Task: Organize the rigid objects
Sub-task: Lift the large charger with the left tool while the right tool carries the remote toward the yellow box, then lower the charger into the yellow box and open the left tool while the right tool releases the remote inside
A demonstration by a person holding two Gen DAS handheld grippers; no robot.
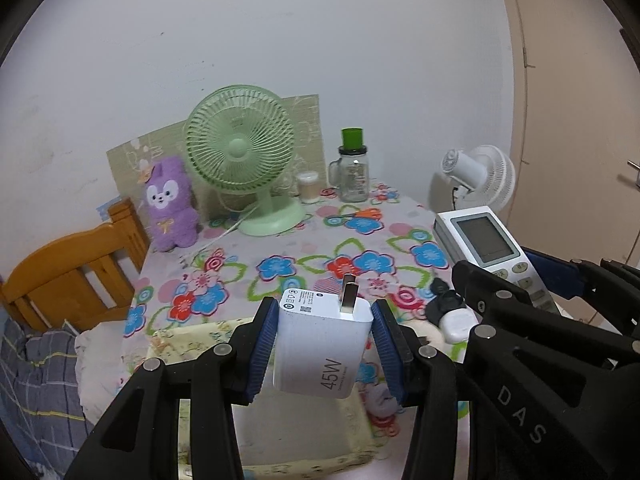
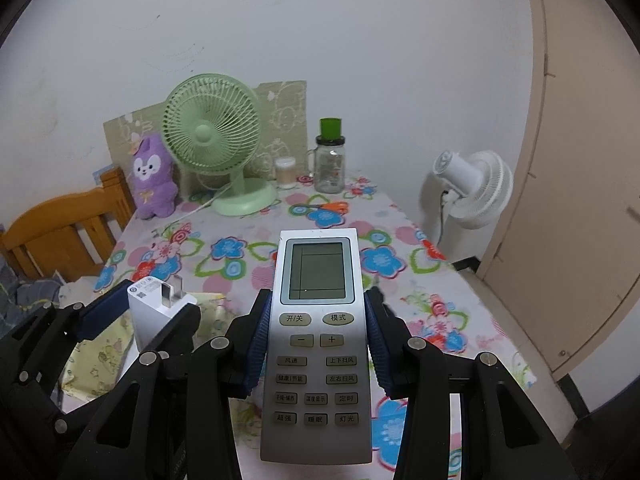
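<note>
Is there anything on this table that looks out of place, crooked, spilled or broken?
Nothing looks spilled or broken. One small oddity: orange-handled scissors lie loose on the floral tablecloth near the glass jar. The green fan and the jar stand upright.

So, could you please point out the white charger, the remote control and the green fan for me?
white charger (image 1: 320, 344): left wrist view, front face.
remote control (image 2: 318, 344): right wrist view, button panel.
green fan (image 1: 239, 145): left wrist view, grille hub.

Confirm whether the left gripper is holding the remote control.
No: the left gripper clamps a white 45W charger; the remote control is in the right gripper.
</note>
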